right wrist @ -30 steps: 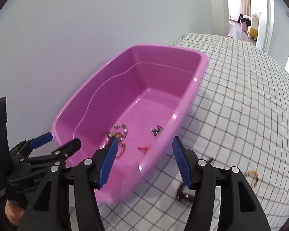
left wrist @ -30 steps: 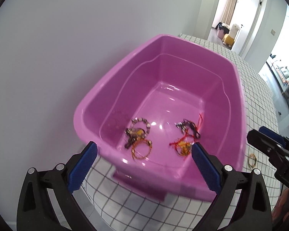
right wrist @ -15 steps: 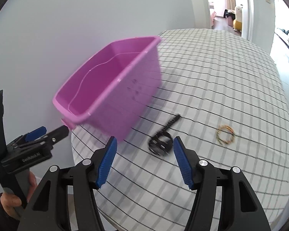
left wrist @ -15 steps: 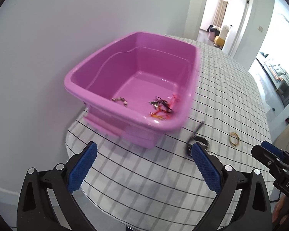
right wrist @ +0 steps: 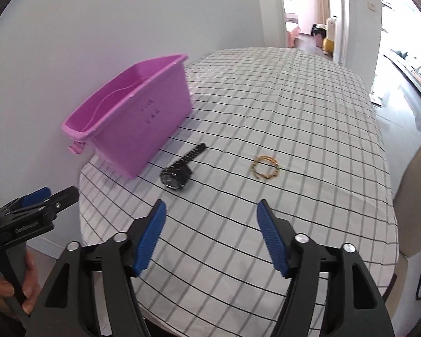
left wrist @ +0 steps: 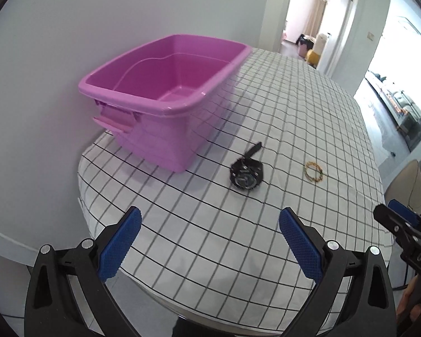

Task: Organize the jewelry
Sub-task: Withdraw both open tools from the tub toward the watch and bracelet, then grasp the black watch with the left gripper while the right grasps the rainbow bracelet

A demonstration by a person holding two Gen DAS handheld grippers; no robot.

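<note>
both grippers hovering with fingers spread, holding nothing: left gripper (left wrist: 209,243), right gripper (right wrist: 210,234); black watch (right wrist: 178,175) lying ahead of right fingers beside pink bin (right wrist: 132,120); gold bracelet (right wrist: 266,166) further right on tabletop (right wrist: 308,118); probably lining up next pickup; next move calling for lowering onto watch

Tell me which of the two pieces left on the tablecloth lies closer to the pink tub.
The black watch. It lies just off the pink tub, strap pointing away from the grippers; the gold bracelet sits farther out on the tablecloth, on the watch's other side.
</note>
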